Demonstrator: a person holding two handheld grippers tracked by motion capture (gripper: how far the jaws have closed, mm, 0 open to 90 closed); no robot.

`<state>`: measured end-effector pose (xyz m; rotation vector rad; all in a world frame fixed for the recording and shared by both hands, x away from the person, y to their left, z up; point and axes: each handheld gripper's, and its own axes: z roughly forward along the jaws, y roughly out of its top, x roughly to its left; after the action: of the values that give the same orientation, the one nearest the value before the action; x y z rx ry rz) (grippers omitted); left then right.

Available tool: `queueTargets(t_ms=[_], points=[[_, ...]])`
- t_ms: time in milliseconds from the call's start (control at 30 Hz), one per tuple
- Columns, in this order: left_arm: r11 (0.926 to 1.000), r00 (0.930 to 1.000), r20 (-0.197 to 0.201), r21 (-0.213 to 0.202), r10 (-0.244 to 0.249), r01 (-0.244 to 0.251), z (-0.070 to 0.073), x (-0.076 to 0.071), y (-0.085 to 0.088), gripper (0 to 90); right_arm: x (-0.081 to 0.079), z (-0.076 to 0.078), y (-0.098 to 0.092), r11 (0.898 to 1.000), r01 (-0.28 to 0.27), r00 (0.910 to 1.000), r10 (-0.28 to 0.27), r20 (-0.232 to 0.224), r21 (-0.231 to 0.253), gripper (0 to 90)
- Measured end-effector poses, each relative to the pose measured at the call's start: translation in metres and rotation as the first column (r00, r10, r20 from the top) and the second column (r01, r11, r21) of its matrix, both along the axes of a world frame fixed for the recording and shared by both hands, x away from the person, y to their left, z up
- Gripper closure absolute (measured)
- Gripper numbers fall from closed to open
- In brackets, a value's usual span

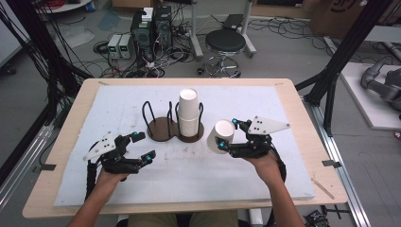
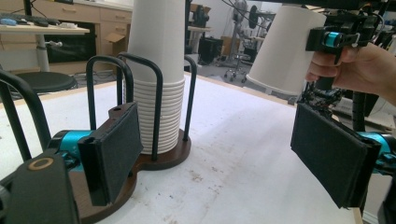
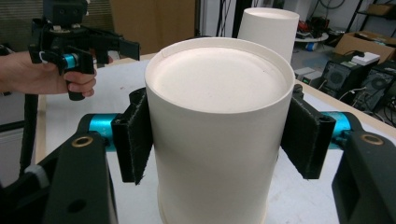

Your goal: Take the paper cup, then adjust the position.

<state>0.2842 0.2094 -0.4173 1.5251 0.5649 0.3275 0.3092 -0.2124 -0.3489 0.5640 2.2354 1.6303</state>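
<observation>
My right jaws clamp a white paper cup (image 3: pixel 217 135) upside down — its closed base faces up, tilted a little, lifted off the table's white mat (image 1: pixel 246 184) right of centre. Beside it, toward the far edge at the middle, a tall stack of white cups (image 1: pixel 188 112) stands upright, also inverted, in the right ring of a dark brown two-ring holder (image 1: pixel 163 127) with black wire loops — its left ring is empty.
</observation>
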Motion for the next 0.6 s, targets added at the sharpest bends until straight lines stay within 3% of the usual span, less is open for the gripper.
queueTargets(t_ms=[300,600], points=[[1.0,1.0,-0.001,0.003,-0.004,0.004,0.001,-0.001,-0.001,16.3,-0.002,-0.002,0.006,1.0,-0.016,0.9998,0.016,-0.012,-0.005,33.7],[0.999,0.999,0.01,0.013,-0.043,0.043,0.004,-0.002,-0.008,16.3,-0.004,-0.003,0.014,0.999,-0.045,0.9988,0.045,-0.021,-0.002,33.7]])
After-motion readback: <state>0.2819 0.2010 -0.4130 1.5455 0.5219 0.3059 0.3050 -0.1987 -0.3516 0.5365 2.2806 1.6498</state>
